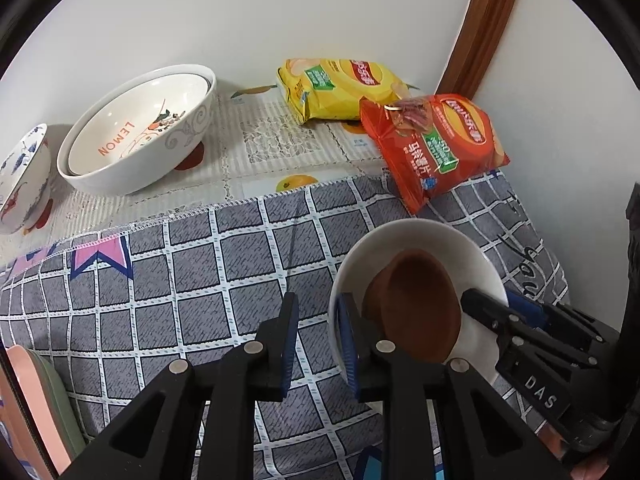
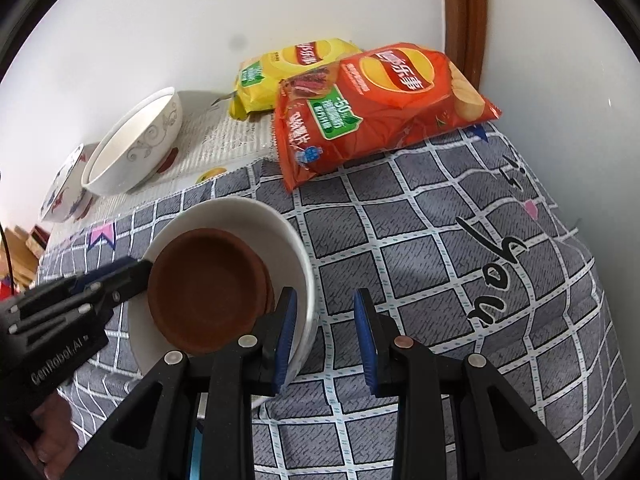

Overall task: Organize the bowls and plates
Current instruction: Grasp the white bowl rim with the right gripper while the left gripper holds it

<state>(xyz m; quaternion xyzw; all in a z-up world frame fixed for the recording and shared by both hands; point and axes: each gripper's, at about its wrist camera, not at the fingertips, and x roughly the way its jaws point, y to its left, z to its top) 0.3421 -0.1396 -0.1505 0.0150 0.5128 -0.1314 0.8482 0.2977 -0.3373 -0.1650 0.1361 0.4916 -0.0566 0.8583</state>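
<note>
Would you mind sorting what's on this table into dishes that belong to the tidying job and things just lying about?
Job:
white bowl
brown dishes inside it
LEMON bowl, nested in a larger bowl
painted bowl

Lying about:
yellow chip bag
red chip bag
checked cloth

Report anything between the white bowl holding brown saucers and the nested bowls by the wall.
Nothing visible. Only bare checked cloth and placemat separate the white bowl from the nested bowls; the red chip bag and yellow chip bag lie off right.
</note>
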